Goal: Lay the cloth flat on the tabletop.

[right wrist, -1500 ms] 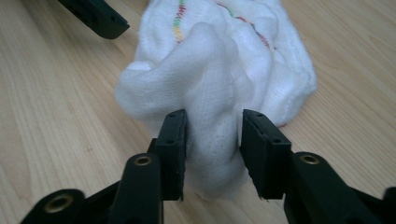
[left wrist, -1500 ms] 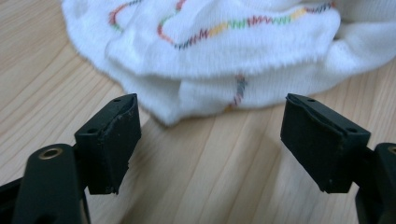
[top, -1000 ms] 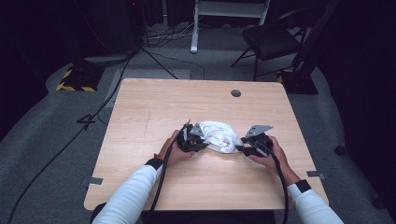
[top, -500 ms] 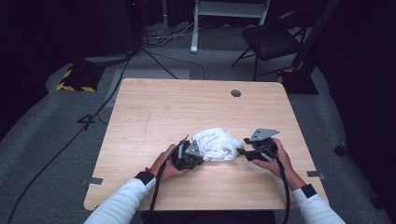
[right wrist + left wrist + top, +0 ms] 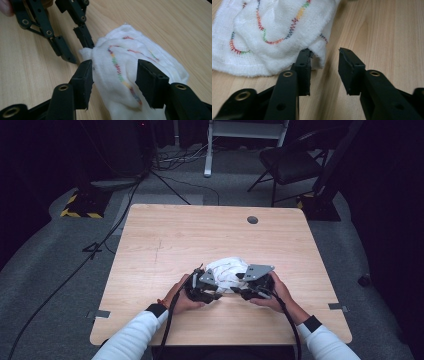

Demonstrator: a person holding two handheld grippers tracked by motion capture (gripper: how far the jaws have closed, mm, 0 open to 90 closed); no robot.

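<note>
Here is the white cloth [image 5: 227, 271], bunched in a soft heap on the counter [image 5: 165, 235], lying toward the near edge and a little right of the middle. Both tools flank it. The left gripper [image 5: 323, 65] has just been opening its jaws, and now they stand partly apart with bare wood between them; one tip only brushes the cloth's frayed corner, nothing pinched. The right gripper [image 5: 113, 75] has its jaws moderately wide, straddling a fold of the cloth, having just eased in a touch, but the pads do not look to be pressing.

The step in hand looks like taking fresh holds to spread or fold the cloth. To do it well, I'd say each side should seek the hemmed edge, marked by the rainbow zigzag stitching [image 5: 265, 41], rather than a bunch of the middle. The left should slide its lower jaw under that loose corner before closing. The right should bite a single layer, not the whole fold.

The heap has no clean heading, being crumpled. Its longer stretch runs roughly from the near-left gripper toward the far right corner, as the right gripper view shows.
</note>
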